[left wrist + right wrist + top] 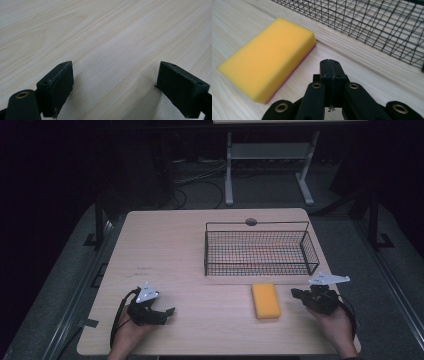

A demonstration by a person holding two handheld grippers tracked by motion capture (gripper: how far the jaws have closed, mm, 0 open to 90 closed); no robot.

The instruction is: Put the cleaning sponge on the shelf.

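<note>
A yellow sponge (pixel 265 300) with a pink underside lies flat on the wooden table (pixel 180 250), just in front of a black wire basket (pixel 260 249). My right gripper (pixel 296 293) rests on the table a little to the right of the sponge, pointing at it. In the right gripper view its jaws are pressed together with nothing between them (pixel 330 64), and the sponge (pixel 268 56) lies to their left, apart from them. My left gripper (pixel 169 312) sits near the front left of the table; its jaws stand wide apart over bare wood (pixel 115 82).
The basket (pixel 372 22) stands at the back right of the table. A round cable hole (pixel 251 222) sits at the table's far edge. Beyond the table, on the floor, are a white desk frame (pixel 270 160) and cables.
</note>
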